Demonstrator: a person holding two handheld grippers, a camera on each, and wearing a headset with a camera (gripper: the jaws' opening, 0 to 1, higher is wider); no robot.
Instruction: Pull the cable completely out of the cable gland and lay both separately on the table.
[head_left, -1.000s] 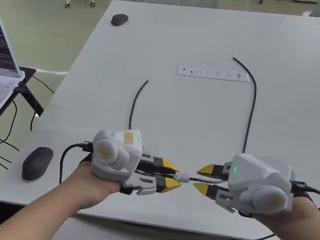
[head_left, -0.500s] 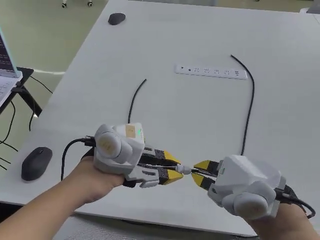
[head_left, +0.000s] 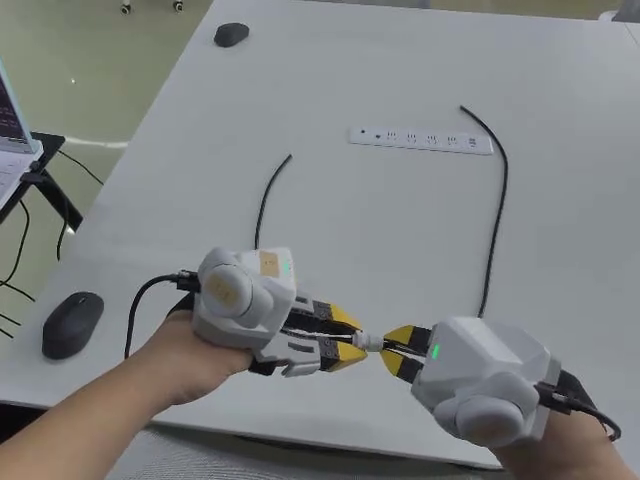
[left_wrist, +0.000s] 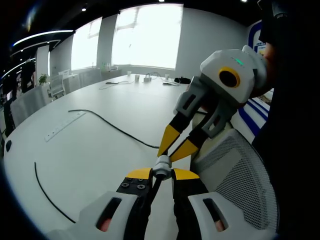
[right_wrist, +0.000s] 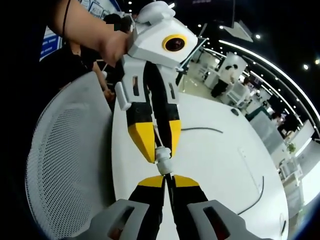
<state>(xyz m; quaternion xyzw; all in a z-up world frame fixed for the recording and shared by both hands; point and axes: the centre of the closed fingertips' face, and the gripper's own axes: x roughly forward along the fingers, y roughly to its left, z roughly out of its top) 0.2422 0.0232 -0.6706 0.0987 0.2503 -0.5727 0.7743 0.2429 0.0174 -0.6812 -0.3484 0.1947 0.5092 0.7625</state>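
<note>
Right tool (head_left: 393, 350) has closed in from the right over the last second. Its yellow tips now sit just beside those of the left tool (head_left: 347, 342), and the earlier gap is gone. Head camera shifted a little too.

Cable gland (head_left: 369, 342): small, white, held above the near edge of the worktop (head_left: 330, 230), not lying on it. Long axis runs left-right in the head view, in line with both tools, one end towards each.

Cable (right_wrist: 169, 184): thin and dark, leaves the gland along the same line and runs down between the right tool's jaws. Still threaded through the gland.

Left tool: clenched on the gland, which is pinched between its yellow tips in the left gripper view. Right tool: jaws nearly together, clamped on the cable just beside the gland. The two sets of tips are almost touching.

Around, all well apart from the tools:
- power strip (head_left: 420, 139), far centre
- long black lead (head_left: 497, 200) curving from it towards the near edge
- short black lead (head_left: 268, 195), left of centre
- near mouse (head_left: 72, 322), by the left edge
- far mouse (head_left: 231, 33), at the far corner

Mesh chair back (left_wrist: 235, 170) sits under the tools in both gripper views.
</note>
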